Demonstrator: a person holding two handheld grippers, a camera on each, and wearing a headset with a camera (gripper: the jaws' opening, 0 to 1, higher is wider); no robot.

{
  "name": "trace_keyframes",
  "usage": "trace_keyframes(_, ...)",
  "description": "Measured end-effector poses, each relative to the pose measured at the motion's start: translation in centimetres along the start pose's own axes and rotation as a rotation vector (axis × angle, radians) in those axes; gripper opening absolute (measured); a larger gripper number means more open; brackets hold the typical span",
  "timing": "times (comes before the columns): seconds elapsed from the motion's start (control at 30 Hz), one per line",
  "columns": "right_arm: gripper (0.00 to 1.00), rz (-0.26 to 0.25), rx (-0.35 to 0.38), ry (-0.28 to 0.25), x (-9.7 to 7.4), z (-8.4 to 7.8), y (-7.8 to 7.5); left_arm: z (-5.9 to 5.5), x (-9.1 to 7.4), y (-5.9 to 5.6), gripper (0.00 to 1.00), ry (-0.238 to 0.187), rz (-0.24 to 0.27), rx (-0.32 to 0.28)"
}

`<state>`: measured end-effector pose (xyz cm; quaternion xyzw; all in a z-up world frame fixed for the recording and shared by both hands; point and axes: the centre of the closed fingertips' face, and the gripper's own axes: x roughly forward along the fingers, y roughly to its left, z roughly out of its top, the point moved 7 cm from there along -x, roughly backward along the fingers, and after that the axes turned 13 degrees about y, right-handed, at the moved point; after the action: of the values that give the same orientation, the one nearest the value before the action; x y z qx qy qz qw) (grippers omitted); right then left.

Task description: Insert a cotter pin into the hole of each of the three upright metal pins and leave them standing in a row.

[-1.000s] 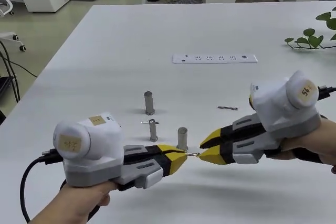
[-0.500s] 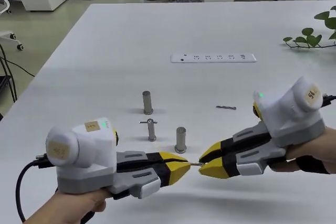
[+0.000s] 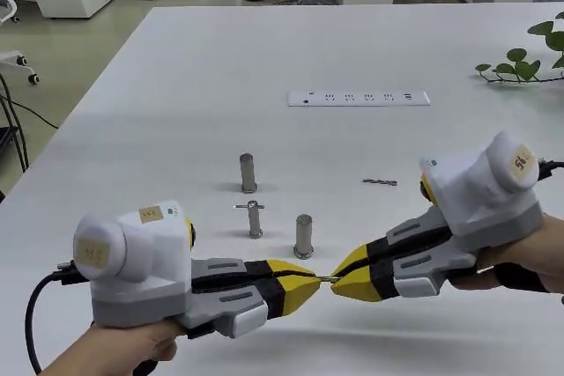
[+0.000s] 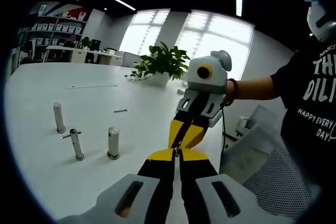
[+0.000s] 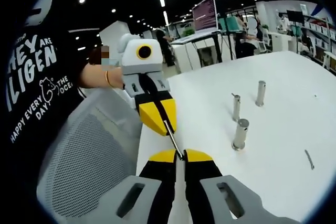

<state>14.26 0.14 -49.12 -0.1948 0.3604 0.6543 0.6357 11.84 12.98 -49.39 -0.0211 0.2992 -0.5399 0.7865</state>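
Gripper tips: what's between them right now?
A thin cotter pin spans the gap from left gripper to right gripper, both shut on it; plainest in the right gripper view.

Pinching a thin cotter pin [image 3: 325, 278] tip to tip between left claw [image 3: 310, 277] and right claw [image 3: 340, 277], low over the white counter [image 3: 264, 68], near the nearest upright metal pin [image 3: 303, 236].
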Motion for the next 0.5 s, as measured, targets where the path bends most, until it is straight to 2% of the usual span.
trace_keyframes(0.23,0.0,-0.039,-0.104,0.054,-0.03,0.04,0.1,-0.18,0.13,-0.05,0.0,0.01,0.015,0.016)
trace_keyframes(0.37,0.0,-0.073,-0.171,0.105,0.08,0.07,-0.04,-0.21,0.22,0.11,0.01,0.016,0.033,0.02)
trace_keyframes(0.5,0.0,-0.089,-0.208,0.142,0.35,0.1,-0.03,-0.35,0.23,0.38,0.03,0.028,0.054,0.012)
